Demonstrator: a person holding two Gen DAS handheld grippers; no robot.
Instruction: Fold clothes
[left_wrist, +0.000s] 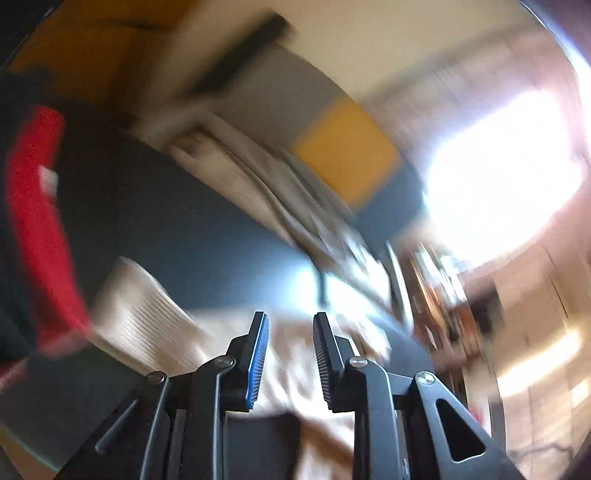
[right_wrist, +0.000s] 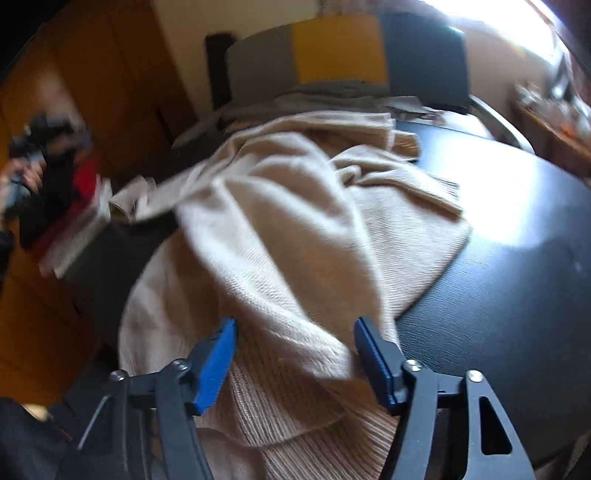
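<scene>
Though the left wrist view was smeared by motion blur, the lines below held to what both views showed.

Garment: a beige knit sweater (right_wrist: 280, 221) lay rumpled in loose ridges on the dark round surface (right_wrist: 517, 295), not folded flat, its ribbed hem nearest the right gripper.

Right gripper (right_wrist: 295, 354): jaws spread wide with nothing between them, hovering over the ribbed hem, likely lined up there because an edge gives a clean hold.

Left gripper (left_wrist: 290, 354): jaws parted by a narrow gap, no cloth seen clamped; pale fabric showed blurred beneath it.

Side pile: red cloth (right_wrist: 83, 181) and a pale ribbed piece (left_wrist: 147, 317) sat at the surface's left edge, apart from the sweater.

Stage: the crumpled lie fitted a sweater awaiting spreading or one mid-fold.
</scene>
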